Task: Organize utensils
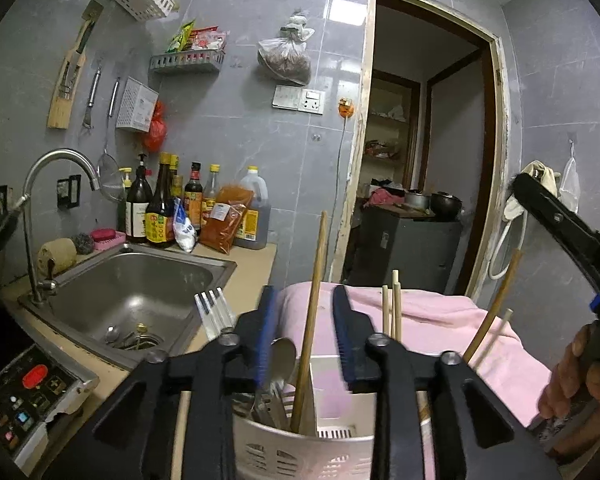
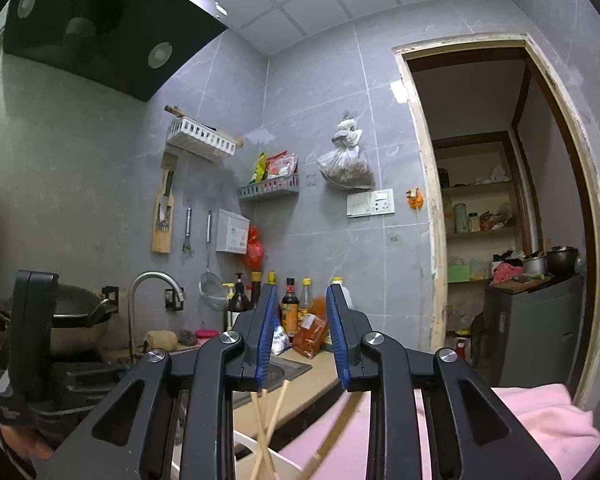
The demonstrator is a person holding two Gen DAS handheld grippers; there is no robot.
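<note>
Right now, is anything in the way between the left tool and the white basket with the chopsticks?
Nothing visible blocks it. The left tool sits right over the white basket, and one chopstick already stands between its fingers, untouched.

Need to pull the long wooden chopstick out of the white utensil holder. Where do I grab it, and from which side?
Grip the long wooden chopstick on its bare upper shaft, above the white utensil holder, coming in level from the camera side. It stands nearly upright between the open left gripper pads; the spoon crowds its lower part.
</note>
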